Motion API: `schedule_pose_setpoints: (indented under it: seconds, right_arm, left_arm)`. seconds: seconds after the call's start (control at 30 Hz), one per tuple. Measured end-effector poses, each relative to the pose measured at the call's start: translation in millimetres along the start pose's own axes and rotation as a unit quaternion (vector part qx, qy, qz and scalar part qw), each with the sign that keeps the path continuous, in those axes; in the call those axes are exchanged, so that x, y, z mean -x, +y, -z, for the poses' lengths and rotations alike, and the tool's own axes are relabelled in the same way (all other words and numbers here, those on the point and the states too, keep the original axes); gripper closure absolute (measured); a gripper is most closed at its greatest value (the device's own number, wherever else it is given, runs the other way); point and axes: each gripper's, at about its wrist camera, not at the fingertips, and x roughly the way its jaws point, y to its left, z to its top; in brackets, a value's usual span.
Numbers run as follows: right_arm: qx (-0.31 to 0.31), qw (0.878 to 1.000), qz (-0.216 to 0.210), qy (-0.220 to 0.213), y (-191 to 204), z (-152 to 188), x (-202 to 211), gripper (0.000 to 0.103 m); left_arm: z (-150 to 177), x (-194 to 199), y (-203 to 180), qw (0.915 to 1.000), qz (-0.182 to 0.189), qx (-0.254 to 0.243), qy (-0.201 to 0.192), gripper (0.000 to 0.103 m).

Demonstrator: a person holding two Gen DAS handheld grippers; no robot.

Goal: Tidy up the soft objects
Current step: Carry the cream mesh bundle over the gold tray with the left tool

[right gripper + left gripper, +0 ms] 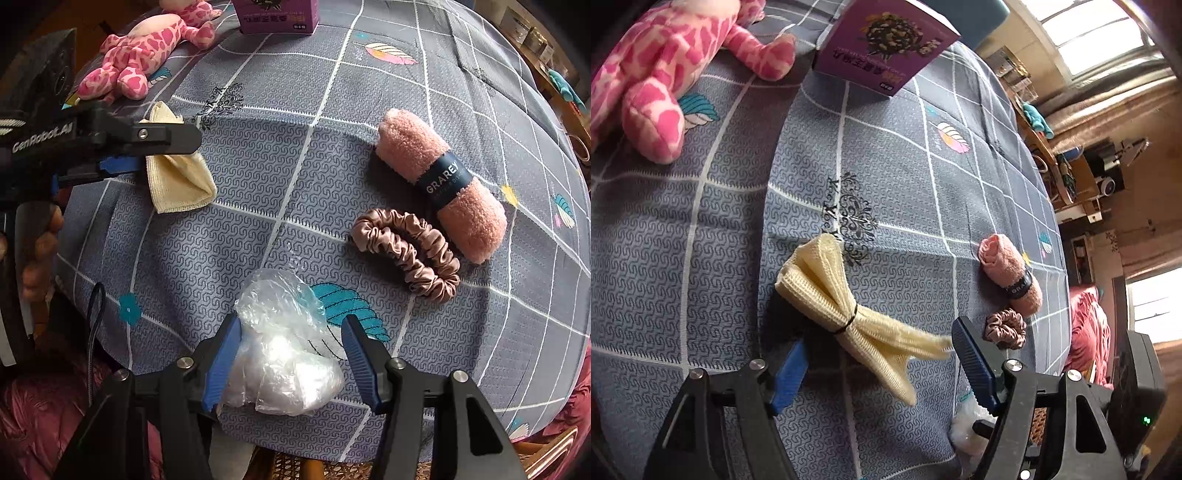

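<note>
A cream mesh cloth [849, 314] tied with a black band lies on the grey checked cover [701, 240]. My left gripper [879, 334] stands open around it, and neither blue pad presses on it. The right wrist view shows the same cloth [177, 184] under that gripper's black finger [166, 138]. A crumpled clear plastic bag [280, 354] sits between the fingers of my right gripper [291, 325]. The left pad [221, 365] touches the bag and the right pad stands apart from it. That gripper is open.
A rolled pink towel [439, 184] with a dark band lies right of centre, with a brown scrunchie [406, 251] beside it. At the far left lie a pink giraffe plush [136, 55] and a purple box [277, 14]. A hand [40, 236] holds the left gripper. The cover's edge runs close below.
</note>
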Motion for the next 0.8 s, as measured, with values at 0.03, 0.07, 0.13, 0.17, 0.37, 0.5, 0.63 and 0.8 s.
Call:
schedule_pose_setpoints:
  seconds: [0.03,0.07,0.13,0.17,0.37,0.5,0.63,0.8]
  right_arm:
    - [0.003,1.0,0.001,-0.002,2,1,0,0.05]
    - [0.007,1.0,-0.001,-0.004,3,2,0,0.054]
    - [0.014,1.0,-0.003,-0.009,6,3,1,0.063]
    - [0.016,1.0,-0.003,-0.01,8,4,2,0.067]
    - [0.045,0.999,0.002,-0.002,15,9,0,0.071]
    - [0.039,0.999,0.002,0.007,23,11,-7,0.069]
    - [0.035,0.999,0.005,0.013,23,8,-11,0.065]
    - [0.043,0.999,0.013,0.02,26,4,-14,0.065]
  left_arm:
    - [-1,-1,0,1.0,-0.006,0.005,-0.002,0.033]
    - [-2,-1,-1,0.9999,-0.014,0.003,-0.006,0.042]
    - [-1,-3,-6,0.9991,-0.036,-0.021,-0.011,0.067]
    - [0,-5,-8,0.9985,-0.04,-0.037,-0.009,0.073]
    - [12,3,-15,0.9922,-0.056,-0.105,-0.037,0.078]
    - [20,18,-25,0.9788,-0.084,-0.171,-0.076,0.08]
    - [31,36,-31,0.9635,-0.105,-0.217,-0.116,0.081]
    - [35,57,-34,0.9507,-0.12,-0.239,-0.156,0.081]
